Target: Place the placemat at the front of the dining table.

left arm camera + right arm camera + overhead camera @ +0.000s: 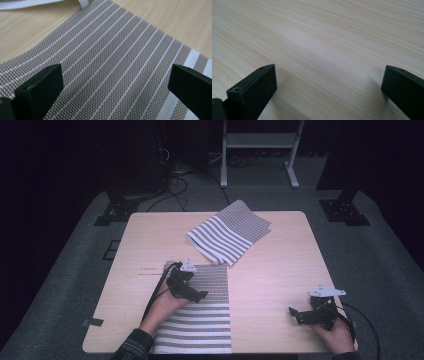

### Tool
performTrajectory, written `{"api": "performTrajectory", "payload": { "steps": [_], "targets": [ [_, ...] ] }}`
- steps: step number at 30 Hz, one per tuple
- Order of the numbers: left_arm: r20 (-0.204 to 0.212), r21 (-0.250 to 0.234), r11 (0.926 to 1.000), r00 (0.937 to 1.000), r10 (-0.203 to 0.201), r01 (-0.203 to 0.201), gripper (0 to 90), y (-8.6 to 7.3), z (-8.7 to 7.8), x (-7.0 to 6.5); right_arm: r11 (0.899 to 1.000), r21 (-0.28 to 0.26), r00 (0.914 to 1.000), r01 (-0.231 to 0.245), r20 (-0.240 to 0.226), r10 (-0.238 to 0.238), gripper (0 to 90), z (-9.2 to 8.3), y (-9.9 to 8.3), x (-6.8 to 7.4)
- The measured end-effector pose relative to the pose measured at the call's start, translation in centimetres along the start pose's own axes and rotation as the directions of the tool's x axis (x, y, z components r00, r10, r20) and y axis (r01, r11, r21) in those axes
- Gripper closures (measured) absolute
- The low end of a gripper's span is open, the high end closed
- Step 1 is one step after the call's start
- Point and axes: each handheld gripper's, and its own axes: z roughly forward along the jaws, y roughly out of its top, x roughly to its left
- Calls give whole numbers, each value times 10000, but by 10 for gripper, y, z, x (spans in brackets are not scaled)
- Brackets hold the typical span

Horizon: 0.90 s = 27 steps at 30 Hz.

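Note:
A grey and white striped mat (200,317) lies flat at the table's near edge, left of centre. My left gripper (196,292) hovers over the mat's far, finely striped part. Its jaws stand wide apart above the weave (112,67) with nothing between them. A second striped cloth (229,232) lies folded and askew at the far middle of the table; its white hem (37,3) runs along the top of the left gripper view. My right gripper (298,314) rests low at the near right, open over bare wood (324,50).
The light wooden table (280,260) has bare room in its middle and right. A dark scuff mark (145,271) crosses the wood left of the mat. Beyond the table are grey carpet, cables (175,182) and the white legs of a stand (260,150).

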Motion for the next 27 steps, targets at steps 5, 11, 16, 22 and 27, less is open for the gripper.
{"api": "performTrajectory", "payload": {
  "steps": [5, 11, 16, 22, 27],
  "targets": [
    [-117, 542, 9979, 9993, 363, -357, 0, -4, 9, -3, 10000, -3, 10000, 1, 4, -1, 0, 0, 0, 0],
    [-272, 499, 9976, 9984, 500, -486, 0, -8, 13, -4, 10000, -5, 10000, -2, 2, 2, 0, 0, 0, 0],
    [-279, 32, 9989, 9985, 463, -462, 0, -14, 12, -5, 10000, -8, 10000, 0, 3, 0, 0, 0, 0, 0],
    [-309, -205, 9987, 9985, 455, -461, 0, -19, 11, -6, 10000, -9, 10000, 2, 2, -2, 0, 0, 0, 0],
    [-301, -272, 9986, 9986, 436, -445, 0, -26, 6, -12, 10000, -14, 10000, 0, 3, 0, 0, 0, 0, 0]
  ]
}}
